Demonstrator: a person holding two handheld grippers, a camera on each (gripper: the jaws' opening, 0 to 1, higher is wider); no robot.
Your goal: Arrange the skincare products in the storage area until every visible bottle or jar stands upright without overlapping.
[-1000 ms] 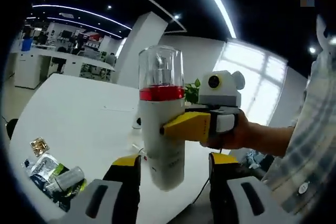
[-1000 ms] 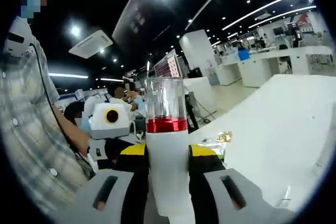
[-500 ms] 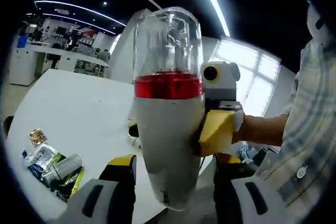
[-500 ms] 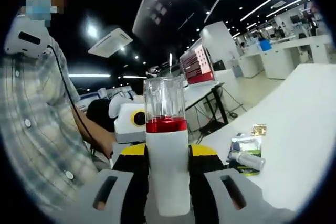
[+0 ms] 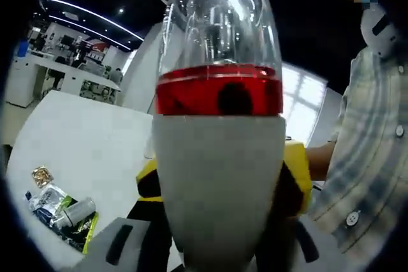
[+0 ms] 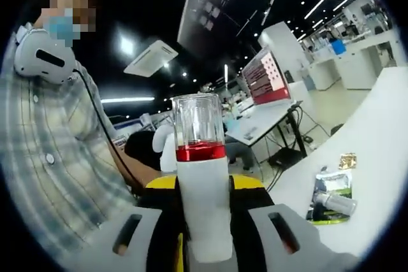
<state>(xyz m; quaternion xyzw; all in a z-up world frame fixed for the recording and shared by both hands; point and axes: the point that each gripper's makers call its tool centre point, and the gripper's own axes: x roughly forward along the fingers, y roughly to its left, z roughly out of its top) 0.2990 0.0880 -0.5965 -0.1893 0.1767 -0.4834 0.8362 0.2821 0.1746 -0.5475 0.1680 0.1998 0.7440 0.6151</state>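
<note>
We have the right gripper [image 6: 204, 202] clamped on the bottle [image 6: 203, 202], jaws pressed to both sides of its white body, long axis upright along the jaws, clear cap and red band on top, held in the air off the table [image 6: 376, 157]. In the left gripper view the bottle [image 5: 220, 176] sits right between the left gripper [image 5: 217, 246] jaws, very close; we cannot tell whether they have closed on it. Both grippers are at the bottle. Out on the table near its edge lie a small tube [image 6: 335, 202] and sachets [image 5: 48, 199], well apart from the bottle. A person's checked sleeve [image 6: 57, 176] is alongside. Nothing seems to block the way down to the table.
</note>
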